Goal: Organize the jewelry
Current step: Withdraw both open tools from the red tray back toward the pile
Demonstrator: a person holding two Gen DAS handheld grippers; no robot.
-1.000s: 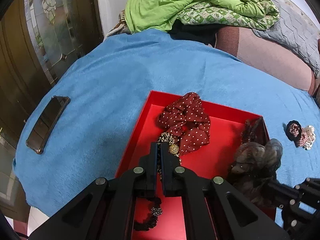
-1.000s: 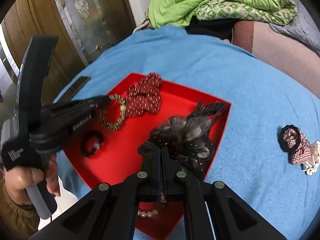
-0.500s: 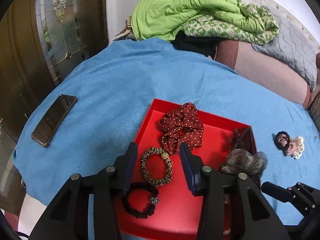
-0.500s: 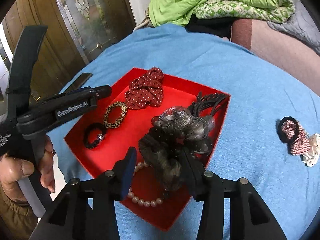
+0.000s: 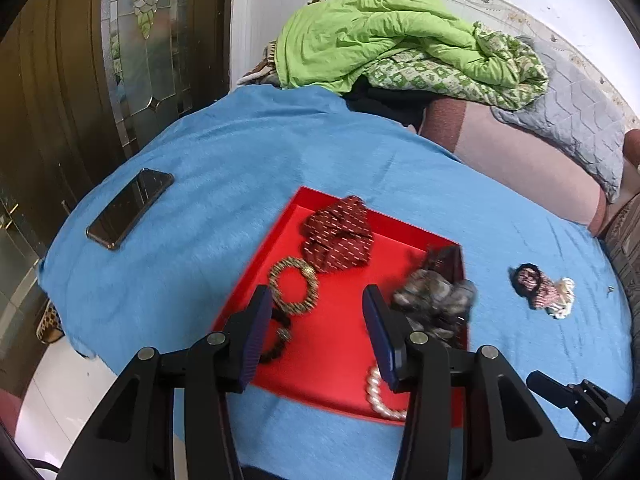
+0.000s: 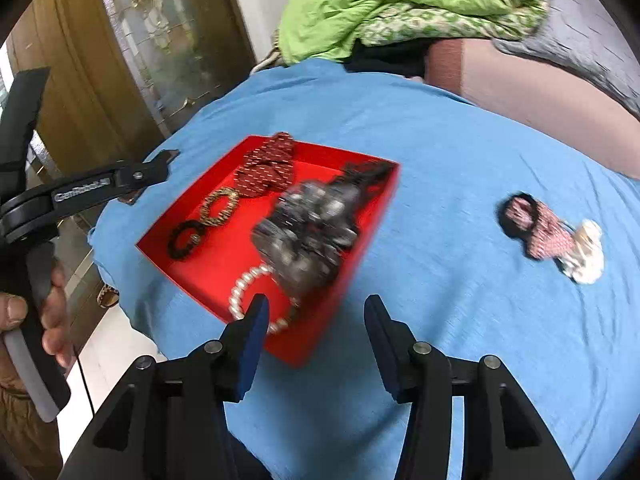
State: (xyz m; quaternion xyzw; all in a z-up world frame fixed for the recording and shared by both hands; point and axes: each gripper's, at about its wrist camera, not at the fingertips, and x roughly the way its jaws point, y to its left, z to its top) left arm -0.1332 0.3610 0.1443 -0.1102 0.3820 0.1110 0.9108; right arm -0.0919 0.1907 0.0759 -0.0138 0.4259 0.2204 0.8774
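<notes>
The red tray (image 5: 340,344) sits on the blue blanket (image 5: 240,152) and contains a red dotted scrunchie (image 5: 340,238), a leopard-print hair tie (image 5: 294,286), a black beaded hair tie (image 6: 184,238), a grey-brown fabric scrunchie (image 5: 434,300) and a pearl bracelet (image 6: 250,284). The left gripper (image 5: 316,332) hangs above the near part of the tray with its jaws spread wide and nothing between them. The right gripper (image 6: 316,338) hangs over the tray's near right corner and the blanket beside it, jaws likewise spread and empty. A small cluster of hair accessories (image 6: 548,236), one black and red, one white, lies on the blanket well apart from the tray, to its right. A phone (image 5: 130,208) lies on the blanket left of the tray. A green quilt (image 5: 380,40) is piled at the far end, beside a grey pillow (image 5: 572,120). A wooden door with glass panels (image 5: 132,40) stands at left. In the left wrist view, the left finger covers part of the black beaded hair tie, and the right finger cuts off part of the pearl bracelet. The right wrist view is motion-blurred, so the fabric scrunchie's detail is hard to make out.
</notes>
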